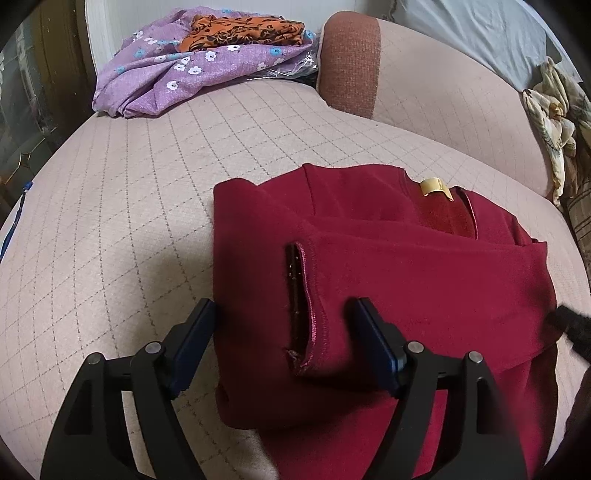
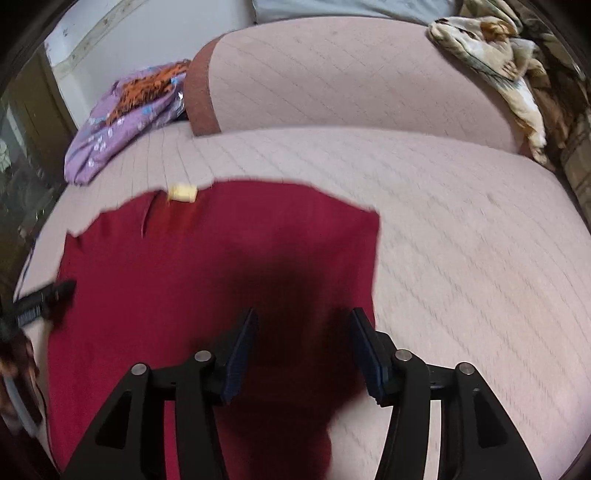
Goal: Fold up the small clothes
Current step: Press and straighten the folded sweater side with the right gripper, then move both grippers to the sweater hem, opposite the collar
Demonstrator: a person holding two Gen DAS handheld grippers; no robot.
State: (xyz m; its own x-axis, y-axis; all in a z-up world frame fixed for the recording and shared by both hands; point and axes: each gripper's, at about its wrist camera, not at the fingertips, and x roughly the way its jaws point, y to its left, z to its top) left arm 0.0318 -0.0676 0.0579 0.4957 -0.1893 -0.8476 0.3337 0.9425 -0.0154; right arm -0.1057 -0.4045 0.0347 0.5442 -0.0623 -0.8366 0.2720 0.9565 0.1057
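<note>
A dark red garment [image 1: 406,280] lies partly folded on the quilted beige sofa seat [image 1: 129,206], with a sleeve folded across it and its cuff [image 1: 306,310] facing me. A yellow neck label [image 1: 436,187] shows at its far edge. My left gripper [image 1: 284,314] is open and empty, its fingers straddling the cuff just above the cloth. In the right wrist view the same garment [image 2: 184,266] lies flat. My right gripper [image 2: 304,325] is open and empty over its right edge. The left gripper's tip [image 2: 48,295] shows at the garment's left side.
A purple flowered cloth [image 1: 173,77] with an orange patterned one [image 1: 243,33] on top sits at the sofa's back left. The sofa backrest [image 1: 443,92] rises behind the seat. A crumpled cream blanket [image 1: 554,122] lies at the right end.
</note>
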